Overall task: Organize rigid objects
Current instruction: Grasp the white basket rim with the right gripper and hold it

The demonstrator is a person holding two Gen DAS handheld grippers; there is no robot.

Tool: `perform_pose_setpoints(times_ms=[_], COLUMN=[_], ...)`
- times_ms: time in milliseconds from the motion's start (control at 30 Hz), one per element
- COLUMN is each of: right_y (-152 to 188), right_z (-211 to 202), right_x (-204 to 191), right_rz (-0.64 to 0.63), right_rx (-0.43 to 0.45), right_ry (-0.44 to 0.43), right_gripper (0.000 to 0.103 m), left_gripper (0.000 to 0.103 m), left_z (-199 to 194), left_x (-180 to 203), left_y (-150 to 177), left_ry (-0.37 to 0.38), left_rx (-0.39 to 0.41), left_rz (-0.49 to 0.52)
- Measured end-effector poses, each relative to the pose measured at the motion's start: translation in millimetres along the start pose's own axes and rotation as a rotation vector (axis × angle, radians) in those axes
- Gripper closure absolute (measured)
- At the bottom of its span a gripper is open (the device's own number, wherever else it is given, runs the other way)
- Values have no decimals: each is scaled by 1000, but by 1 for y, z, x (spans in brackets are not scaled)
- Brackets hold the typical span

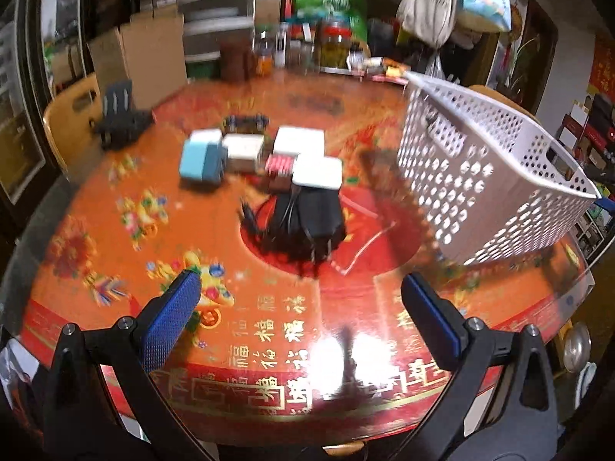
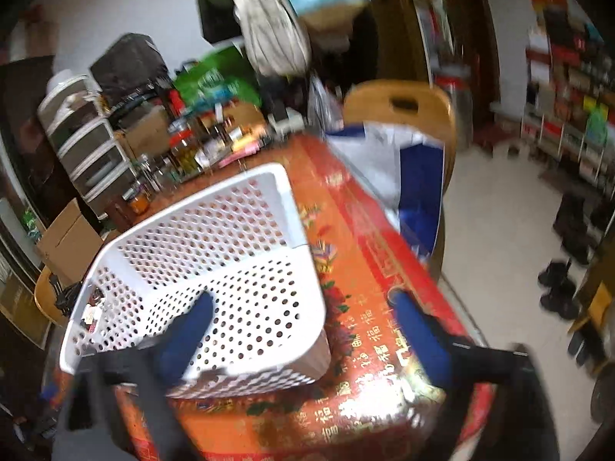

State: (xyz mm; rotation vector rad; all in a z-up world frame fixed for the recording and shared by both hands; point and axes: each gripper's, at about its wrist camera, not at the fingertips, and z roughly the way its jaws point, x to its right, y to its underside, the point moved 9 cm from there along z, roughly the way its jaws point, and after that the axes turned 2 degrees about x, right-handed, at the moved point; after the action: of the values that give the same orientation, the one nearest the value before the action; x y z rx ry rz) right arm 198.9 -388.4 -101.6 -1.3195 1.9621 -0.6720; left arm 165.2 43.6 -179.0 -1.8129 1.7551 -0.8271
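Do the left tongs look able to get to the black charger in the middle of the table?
Probably yes. The left tongs are open and point straight at the black charger, with only bare tablecloth between them; the white basket sits off to the right.

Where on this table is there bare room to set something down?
Free: the near strip of the table between the left tongs and the black charger; also the left side before the blue box. Crowded: the middle boxes and the basket at right.
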Motion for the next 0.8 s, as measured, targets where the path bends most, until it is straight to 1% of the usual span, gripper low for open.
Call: perform_pose_setpoints(times_ms=[33,100,200,400,467,567,633,700,733,767,800], right_y=[0,0,2,6,5,5,5,5,5,5,4], right_z=[8,22,35,45,46,48,49,50,50,50,51], right_x=[1,2,-2,-15,-16,-16,-16,-16,-16,-16,-16], right_rz=[-7,-40,-59,-95,-120,-120,-124,-127,-130,-130,-128], right_rx=[-22,-48,-66,-103,-98,-98,-99,-100,-101,-101,-101], right_ry=[3,9,-15,-20,9,17,24,26,26,25,24], right_gripper=[40,58,69,81,82,84,85,85,85,85,85], left_gripper=[0,0,0,0,0,0,0,2,8,17,22], left_z=[5,17,35,78,88,99,101,105,105,107,106], left_x=[-1,-4,-5,-4,-4,-3,-3,-3,-2,-1,0], left_y=[3,3,1,-12,-16,-17,-21,-21,-21,-23,-23], left_ry=[2,-8,-14,37,32,18,16,6,-11,-31,-48], left_rx=[-7,-27,-48,-117,-123,-143,-132,-141,-139,-134,-132], left_rz=[-1,2,0,-42,-39,-39,-42,-43,-33,-19,-6])
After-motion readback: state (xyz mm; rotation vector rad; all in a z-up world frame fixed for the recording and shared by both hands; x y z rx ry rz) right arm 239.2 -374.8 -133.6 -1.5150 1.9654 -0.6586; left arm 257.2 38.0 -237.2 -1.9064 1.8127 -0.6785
